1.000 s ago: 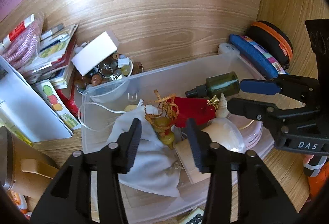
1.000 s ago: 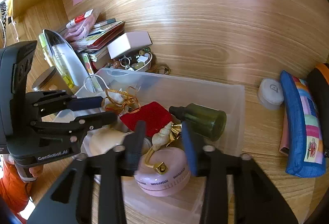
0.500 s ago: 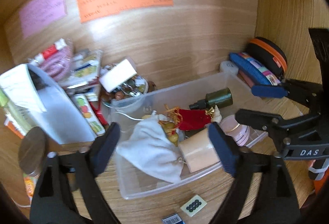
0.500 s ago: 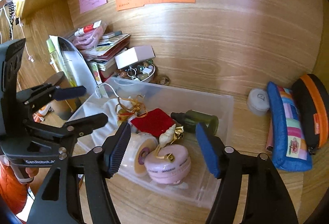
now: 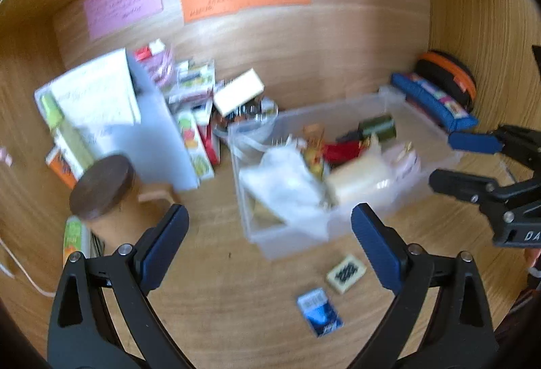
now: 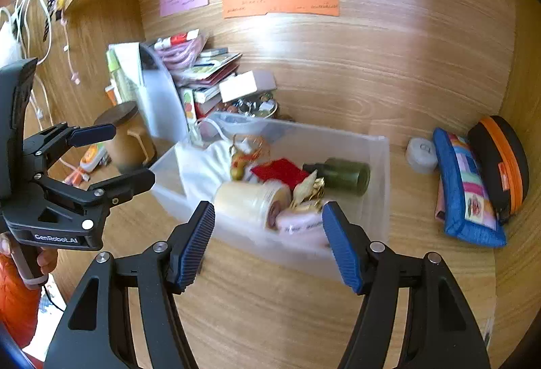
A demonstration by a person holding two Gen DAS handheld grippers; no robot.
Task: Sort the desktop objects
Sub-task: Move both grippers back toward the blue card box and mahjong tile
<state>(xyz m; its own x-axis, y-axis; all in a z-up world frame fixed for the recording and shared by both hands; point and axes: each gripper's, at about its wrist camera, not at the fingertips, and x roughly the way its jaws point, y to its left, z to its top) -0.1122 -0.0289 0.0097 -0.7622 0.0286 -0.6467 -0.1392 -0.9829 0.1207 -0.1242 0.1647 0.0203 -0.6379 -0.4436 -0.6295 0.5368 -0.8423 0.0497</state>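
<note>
A clear plastic bin [image 6: 378, 166] sits on the wooden bench [image 6: 287, 311] in a wood-panelled nook, and it is packed. Inside lie a soft white cloth bag [image 6: 203, 166], a roll of pale tape [image 6: 250, 200] on its side, a squat pink case [image 6: 301, 227], a dark green glass bottle [image 6: 348, 174] tipped over, a flat red pouch [image 6: 280, 171], a small spiral shell [image 6: 306, 188] and a gourd charm [image 6: 238, 166] with gold cord.

Behind the bin a shallow bowl [image 6: 257, 107] holds beads and rings, with a white box [image 6: 243, 85] resting on top. To the right, on the bench, are a round white puck [image 6: 421, 151], a quilted blue pouch [image 6: 466, 193] and a black oval case [image 6: 500, 162] with an orange zip. In front lie a small blue packet [image 5: 319, 311] and a cream card [image 5: 346, 272] with black dots.

The left hand-held gripper [image 5: 268, 245] is spreading its jaws wide with nothing between them. The right hand-held gripper [image 6: 268, 244] stands about half open, empty, just short of the bin.
</note>
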